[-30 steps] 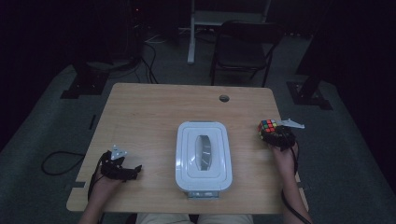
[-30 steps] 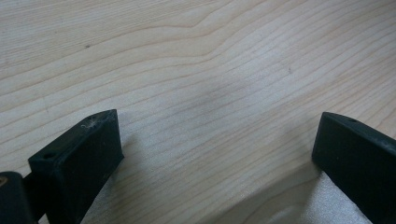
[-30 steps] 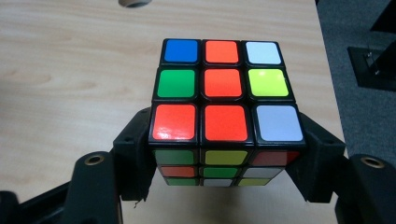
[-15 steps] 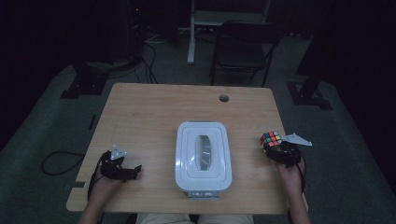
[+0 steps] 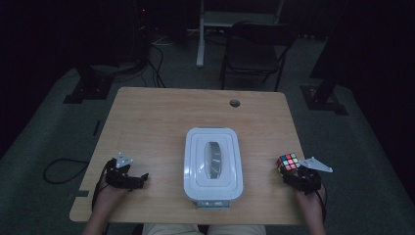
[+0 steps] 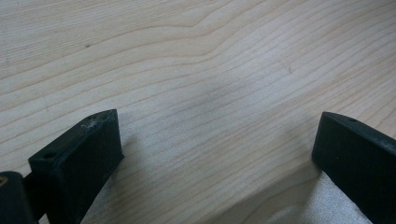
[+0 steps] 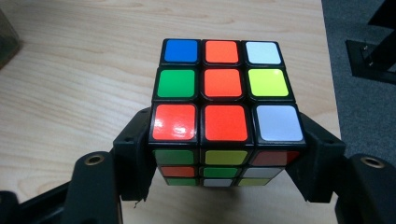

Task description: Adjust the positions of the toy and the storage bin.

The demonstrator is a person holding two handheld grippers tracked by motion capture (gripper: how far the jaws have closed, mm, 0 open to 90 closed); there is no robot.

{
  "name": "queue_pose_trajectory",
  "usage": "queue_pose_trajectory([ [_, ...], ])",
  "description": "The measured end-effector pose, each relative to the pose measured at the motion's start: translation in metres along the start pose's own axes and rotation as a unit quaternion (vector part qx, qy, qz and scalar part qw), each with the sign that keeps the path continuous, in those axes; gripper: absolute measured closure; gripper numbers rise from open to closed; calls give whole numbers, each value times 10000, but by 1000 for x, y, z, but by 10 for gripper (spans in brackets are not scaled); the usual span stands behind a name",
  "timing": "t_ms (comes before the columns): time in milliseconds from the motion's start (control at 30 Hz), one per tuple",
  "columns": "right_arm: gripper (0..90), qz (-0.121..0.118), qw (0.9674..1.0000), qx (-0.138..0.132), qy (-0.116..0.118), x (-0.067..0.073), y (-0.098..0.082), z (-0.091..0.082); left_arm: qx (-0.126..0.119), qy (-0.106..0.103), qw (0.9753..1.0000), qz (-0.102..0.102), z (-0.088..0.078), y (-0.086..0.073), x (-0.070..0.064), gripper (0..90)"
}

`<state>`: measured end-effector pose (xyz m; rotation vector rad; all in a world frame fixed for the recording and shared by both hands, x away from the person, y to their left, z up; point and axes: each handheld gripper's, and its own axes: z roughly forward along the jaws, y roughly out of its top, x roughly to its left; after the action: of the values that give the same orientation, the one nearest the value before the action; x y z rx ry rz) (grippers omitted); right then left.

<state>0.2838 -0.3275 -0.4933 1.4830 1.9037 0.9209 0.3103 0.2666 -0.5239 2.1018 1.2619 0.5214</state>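
A scrambled puzzle cube [image 5: 288,162] [image 7: 224,112] with coloured stickers is clamped between the two black jaws of my right gripper [image 5: 291,172] [image 7: 226,161], held just above the wooden table [image 5: 161,117] near its right front edge. My left gripper [image 5: 138,179] [image 6: 217,158] rests low over the table's left front part, jaws spread wide with only bare wood [image 6: 196,70] between them. A white lidded container [image 5: 213,164] lies at the table's middle front, between the two grippers.
A round cable hole [image 5: 235,103] sits near the table's far edge. A dark chair [image 5: 257,51] and a white stand post [image 5: 200,34] are behind the table. The right table edge [image 7: 327,60] runs close beside the cube.
My right gripper has carried the cube toward the table's near edge and slightly rightward. The left gripper and the container have stayed put.
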Motion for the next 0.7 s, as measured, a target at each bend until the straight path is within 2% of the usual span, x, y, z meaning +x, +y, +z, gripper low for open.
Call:
queue_pose_trajectory([
  [233, 339, 16, 10000, -22, 67, 2, -7, 0, -5, -26, 10000, 19, 0, 0, 0, 24],
  [467, 339, -153, 9995, 203, 160, 7, -12, 10, -6, -28, 10000, 21, 0, 0, 0, 23],
  [700, 338, 19, 9997, 100, 200, 1, -12, 15, -5, -31, 10000, 27, 0, 0, 0, 23],
])
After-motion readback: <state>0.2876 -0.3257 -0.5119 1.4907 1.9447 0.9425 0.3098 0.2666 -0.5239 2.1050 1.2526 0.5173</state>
